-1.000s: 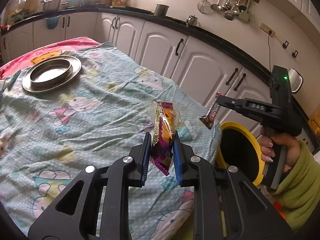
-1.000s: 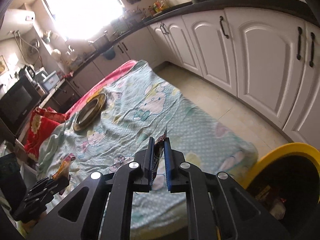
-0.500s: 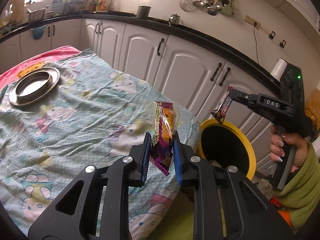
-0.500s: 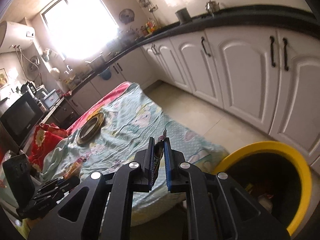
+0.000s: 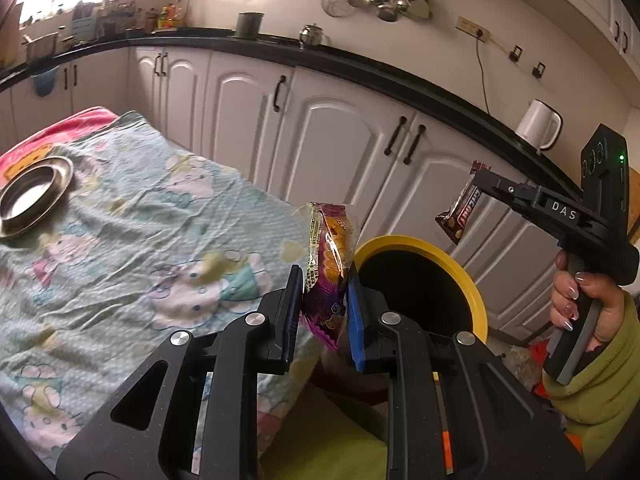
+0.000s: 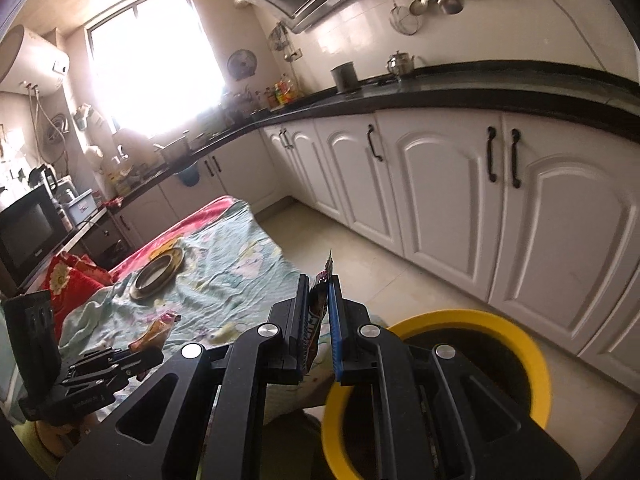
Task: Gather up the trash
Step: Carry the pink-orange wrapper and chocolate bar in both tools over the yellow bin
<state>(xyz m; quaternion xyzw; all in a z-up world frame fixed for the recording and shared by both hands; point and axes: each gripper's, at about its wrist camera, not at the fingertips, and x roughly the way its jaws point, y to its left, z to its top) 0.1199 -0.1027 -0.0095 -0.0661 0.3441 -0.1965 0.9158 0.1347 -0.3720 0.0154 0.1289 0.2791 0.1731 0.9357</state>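
My left gripper (image 5: 322,300) is shut on a purple and orange snack wrapper (image 5: 330,252), held upright at the table's edge, just left of a yellow-rimmed trash bin (image 5: 476,292). My right gripper (image 6: 319,316) is shut on a dark brown chocolate bar wrapper (image 6: 314,324), held above and just left of the bin (image 6: 536,364). In the left wrist view the right gripper (image 5: 476,184) hangs that wrapper (image 5: 462,212) above the bin's far right side. In the right wrist view the left gripper (image 6: 152,350) with its wrapper (image 6: 154,330) shows at lower left.
A table under a Hello Kitty cloth (image 5: 120,240) carries a steel plate (image 5: 32,196). White cabinets (image 5: 328,140) under a black counter run behind the bin. A white kettle (image 5: 538,124) stands on the counter. The bin stands on the tiled floor (image 6: 360,264).
Both grippers have moved away from the table toward the bin, each still holding its wrapper. The bin now fills more of both views and the plate has receded.
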